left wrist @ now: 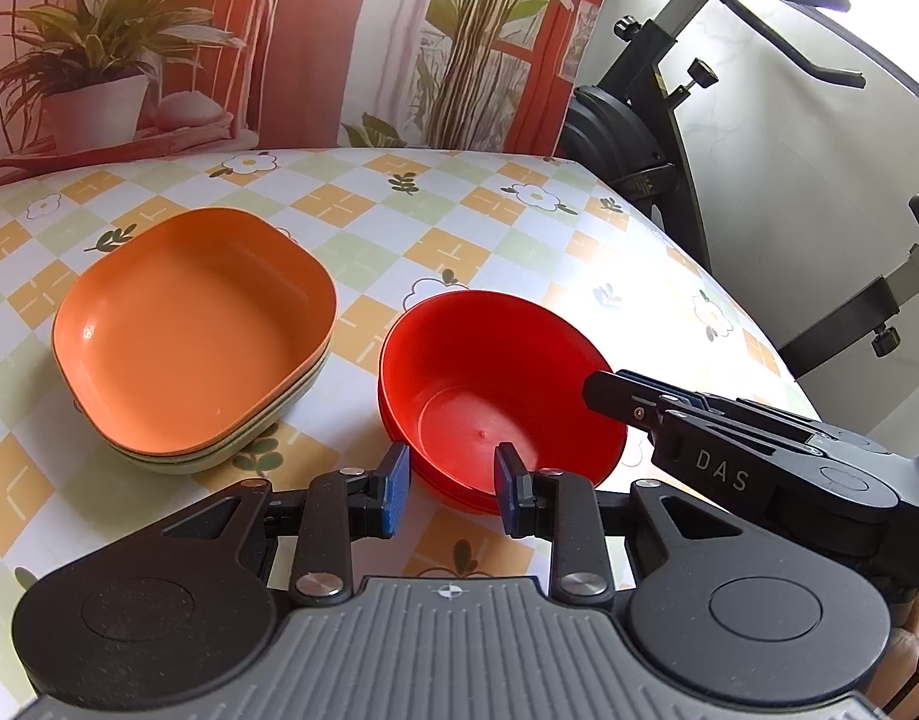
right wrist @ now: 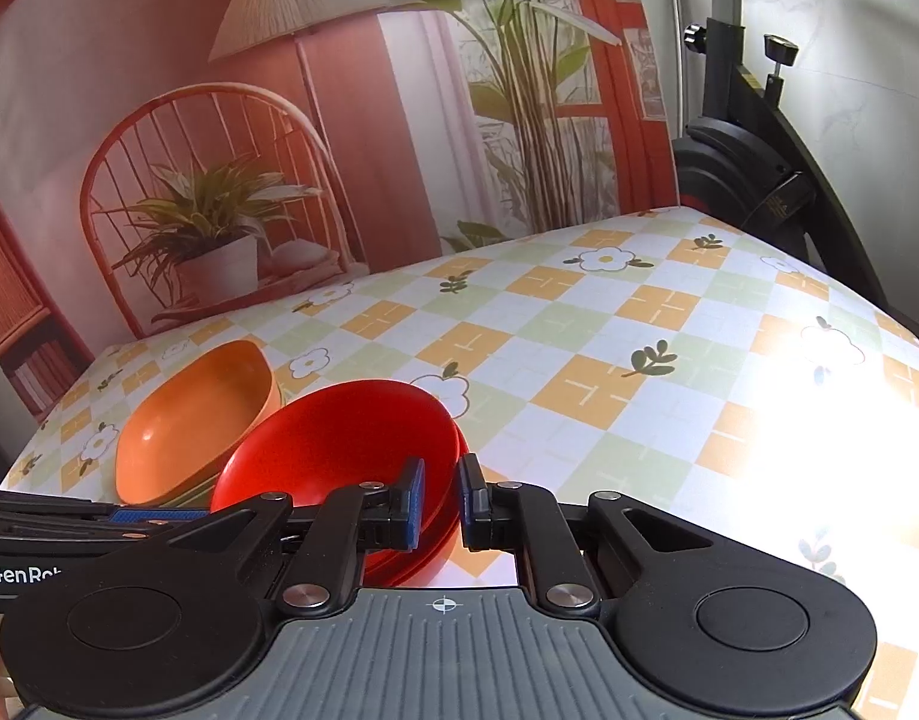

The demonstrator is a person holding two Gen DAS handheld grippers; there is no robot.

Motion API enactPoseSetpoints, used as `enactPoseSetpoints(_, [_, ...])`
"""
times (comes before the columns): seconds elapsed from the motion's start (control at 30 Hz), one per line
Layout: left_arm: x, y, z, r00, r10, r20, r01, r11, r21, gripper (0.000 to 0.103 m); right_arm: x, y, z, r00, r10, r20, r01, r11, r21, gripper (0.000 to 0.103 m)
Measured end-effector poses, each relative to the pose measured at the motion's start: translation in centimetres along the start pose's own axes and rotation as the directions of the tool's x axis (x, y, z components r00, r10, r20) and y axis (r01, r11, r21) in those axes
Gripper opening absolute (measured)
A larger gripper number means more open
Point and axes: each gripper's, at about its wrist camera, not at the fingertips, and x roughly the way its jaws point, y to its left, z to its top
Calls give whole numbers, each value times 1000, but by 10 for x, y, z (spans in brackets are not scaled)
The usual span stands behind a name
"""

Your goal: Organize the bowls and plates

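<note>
Red bowls [left wrist: 495,396], nested, sit on the table [left wrist: 519,228] near its right edge, just right of the plates [left wrist: 189,336], an orange one topping a pale green stack; the two stacks are apart. Left gripper [left wrist: 452,480] is narrowly parted, its jaws straddling the near rim of the red bowls, with contact not clear. Right gripper [right wrist: 441,501] is nearly closed across the bowls' right rim; whether it grips the rim I cannot tell.
</note>
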Motion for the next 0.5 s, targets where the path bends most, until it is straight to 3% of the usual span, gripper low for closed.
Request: enactPoseSetpoints(0.5, [2,10,-3,1000,15,2,-15,998,-55,31,4,-4,-7,1000,1,-14,-1,1000,20,18])
